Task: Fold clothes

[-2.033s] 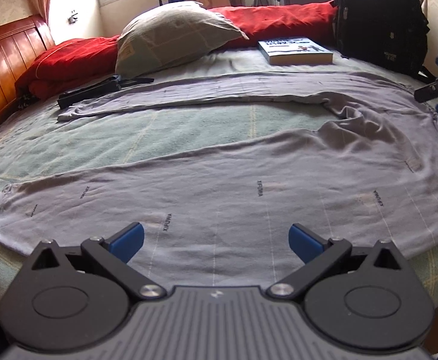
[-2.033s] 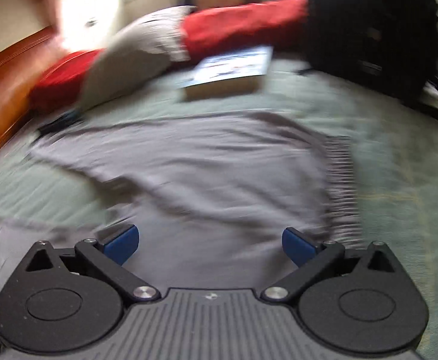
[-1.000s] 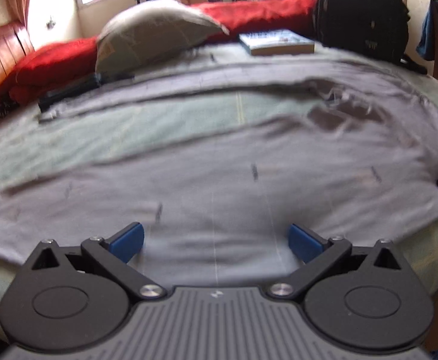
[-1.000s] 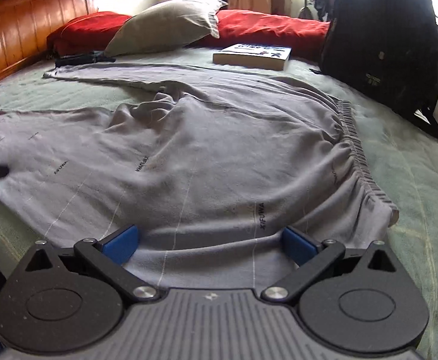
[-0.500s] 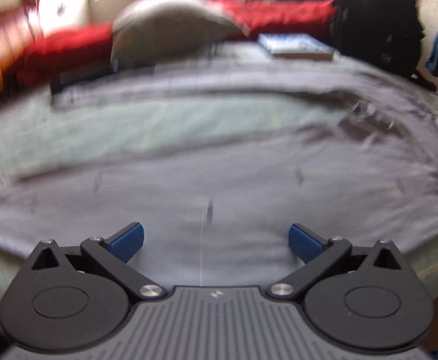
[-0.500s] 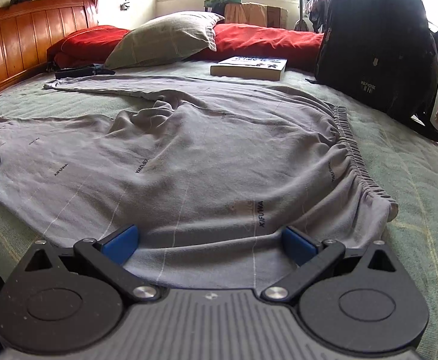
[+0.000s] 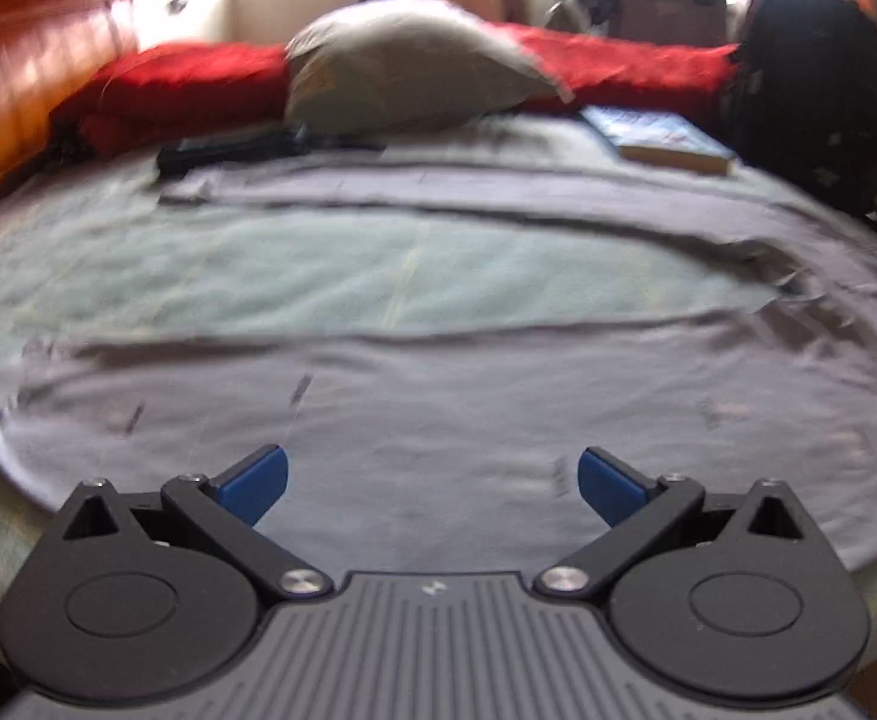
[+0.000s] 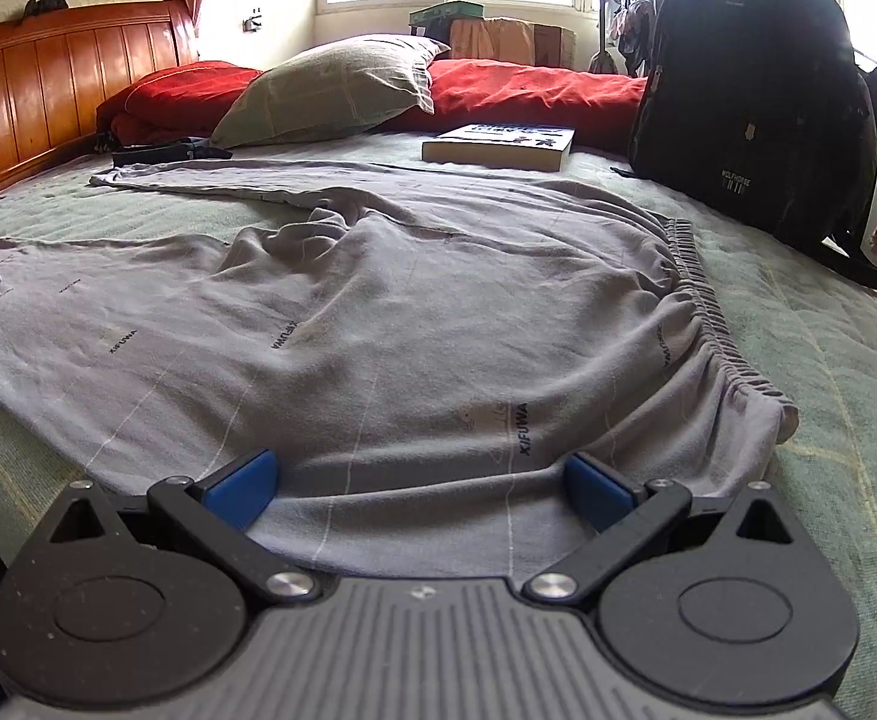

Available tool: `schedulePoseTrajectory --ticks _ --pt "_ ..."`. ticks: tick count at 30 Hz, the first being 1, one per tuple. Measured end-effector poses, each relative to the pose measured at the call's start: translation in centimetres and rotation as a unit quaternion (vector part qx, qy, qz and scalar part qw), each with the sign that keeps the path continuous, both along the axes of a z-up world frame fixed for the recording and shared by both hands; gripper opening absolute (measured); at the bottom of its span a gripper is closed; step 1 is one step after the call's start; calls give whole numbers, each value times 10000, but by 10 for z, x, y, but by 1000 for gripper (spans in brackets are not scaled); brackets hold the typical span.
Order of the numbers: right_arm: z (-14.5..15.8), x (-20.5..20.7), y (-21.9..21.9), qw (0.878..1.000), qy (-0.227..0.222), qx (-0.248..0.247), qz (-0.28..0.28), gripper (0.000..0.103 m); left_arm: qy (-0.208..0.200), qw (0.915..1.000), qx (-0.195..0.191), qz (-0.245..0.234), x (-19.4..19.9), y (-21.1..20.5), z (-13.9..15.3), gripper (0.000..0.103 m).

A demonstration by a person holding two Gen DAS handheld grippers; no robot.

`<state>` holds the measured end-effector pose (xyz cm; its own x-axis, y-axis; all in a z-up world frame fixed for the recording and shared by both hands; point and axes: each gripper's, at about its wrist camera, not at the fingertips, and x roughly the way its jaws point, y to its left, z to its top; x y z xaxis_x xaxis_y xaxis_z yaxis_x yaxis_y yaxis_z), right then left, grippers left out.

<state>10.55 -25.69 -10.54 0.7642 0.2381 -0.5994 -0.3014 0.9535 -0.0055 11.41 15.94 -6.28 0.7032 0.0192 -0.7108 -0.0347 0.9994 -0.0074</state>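
A bedroom: a bed [image 8: 846, 360] under a green blanket, wooden headboard [image 8: 48, 96] at far left, bright window behind.

Left tongs [image 7: 432, 480]: spread wide, nothing between the blue pads, hanging low at the near bed edge over the lower part of the near leg. Right tongs [image 8: 420, 483]: likewise agape and empty, poised just above the near hem by the waist end. In the right view, a dark tip at far left, likely the other tool, close over the leg's cuff end.

Outward from there: grey trousers [image 8: 378, 324] laid out flat across the blanket, both legs splayed apart in a V, near leg [image 7: 438, 396] running along the bed edge, far leg [image 7: 438, 192] stretching toward the pillow, green blanket showing between them. Elastic waistband [image 8: 708, 312] gathered at the right. Unfolded as lying now, no layer doubled over another.

Beyond the garment: grey pillow [image 8: 330, 90], red duvet [image 8: 528, 90], a book [image 8: 498, 147], a black backpack [image 8: 750, 90], a dark strap-like item [image 8: 162, 153] near the far cuff.

Judged as the grasping stage of a lengthwise fold: both tools lined up along the near leg. Next, probably: dip to the cloth, pinch the near edge at two points, lift together and carry it over onto the far leg, keeping tension even so the thin knit neither sags nor bunches. Left view blurred, so exact contact with the cloth not readable.
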Motion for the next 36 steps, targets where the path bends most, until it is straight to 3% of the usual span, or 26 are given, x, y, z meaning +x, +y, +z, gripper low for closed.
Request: schedulePoseTrajectory --ticks 5,10,16,21,25,28,33,36 --pt "0 0 0 10000 -3 -3 4 103 -180 9998 -128 -36 -16 10 -3 102" --pt "1 1 1 10000 13 -17 8 103 -130 9995 214 -177 -12 -9 17 102" --pt "1 1 0 10000 20 -25 48 103 -343 9943 246 -981 12 -82 37 102" --pt "2 1 -4 9997 61 -1 227 103 -307 9865 275 -1587 26 -146 22 102" --pt "7 7 -12 9986 273 136 439 103 7 9880 23 -1546 29 -169 -6 102" --pt "25 28 -26 9953 609 466 585 103 -163 9877 266 -1534 22 -178 -7 102" --pt "55 65 -50 9846 1158 1025 817 103 -213 9867 156 -1605 19 -183 7 102" --pt "73 106 -82 9732 1304 1759 701 103 -316 9849 125 -1700 13 -193 11 102"
